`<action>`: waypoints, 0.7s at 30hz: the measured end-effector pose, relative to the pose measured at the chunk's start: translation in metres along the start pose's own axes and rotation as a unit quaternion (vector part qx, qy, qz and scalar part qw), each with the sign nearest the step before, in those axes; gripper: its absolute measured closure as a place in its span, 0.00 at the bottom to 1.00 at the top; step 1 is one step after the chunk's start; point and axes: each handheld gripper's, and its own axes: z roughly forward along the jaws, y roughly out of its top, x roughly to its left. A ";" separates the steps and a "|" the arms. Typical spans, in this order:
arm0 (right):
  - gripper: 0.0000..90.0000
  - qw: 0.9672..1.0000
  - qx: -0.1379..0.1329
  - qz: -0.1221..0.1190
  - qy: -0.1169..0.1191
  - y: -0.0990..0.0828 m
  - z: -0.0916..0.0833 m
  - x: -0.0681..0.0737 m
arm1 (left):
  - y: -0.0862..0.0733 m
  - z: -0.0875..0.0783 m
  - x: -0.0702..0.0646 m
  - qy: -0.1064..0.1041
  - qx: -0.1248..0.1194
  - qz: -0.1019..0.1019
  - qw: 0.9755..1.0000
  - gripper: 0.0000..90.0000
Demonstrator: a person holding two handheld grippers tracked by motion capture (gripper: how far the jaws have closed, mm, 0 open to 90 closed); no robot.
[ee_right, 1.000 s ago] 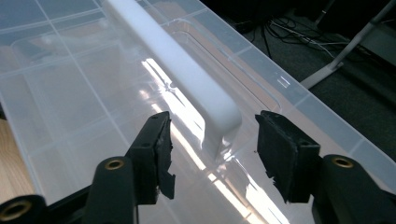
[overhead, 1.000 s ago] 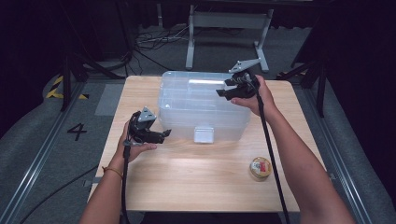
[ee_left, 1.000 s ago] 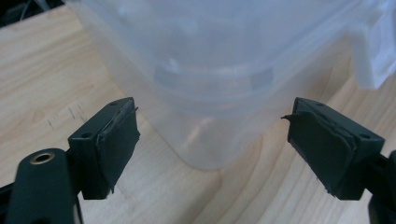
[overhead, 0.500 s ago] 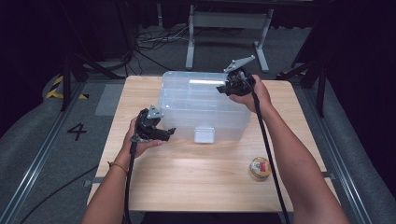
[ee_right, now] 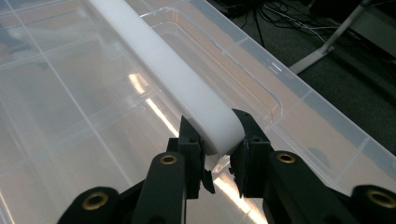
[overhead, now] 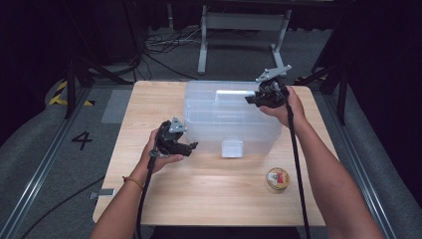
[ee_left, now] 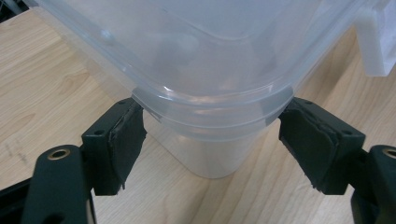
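Partly cut off, clear bin (ee_left: 210, 70) corner between wide left jaws, right jaws clamping white handle (ee_right: 173, 79)

A light wooden desk (overhead: 199, 209) stands on grey carpeted floor (overhead: 45, 164), its grain running across its width. A clear plastic storage box (overhead: 219, 119) with a lid sits directly on it, toward the far half and slightly right of centre, with a white latch (overhead: 232, 148) on its near side. A small round tin (overhead: 277, 179) lies near the right front, well apart from the box.
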 end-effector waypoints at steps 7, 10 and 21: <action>0.84 1.000 0.005 0.002 -0.011 -0.012 -0.013 -0.009 | 0.008 0.010 -0.014 0.002 -0.001 0.011 1.000 0.26; 0.84 1.000 0.000 0.007 -0.011 -0.018 -0.017 -0.011 | 0.009 0.011 -0.016 -0.004 -0.003 0.015 1.000 0.26; 0.84 1.000 0.009 0.015 -0.011 -0.018 -0.022 -0.014 | 0.010 0.009 -0.015 -0.010 -0.017 0.006 1.000 0.27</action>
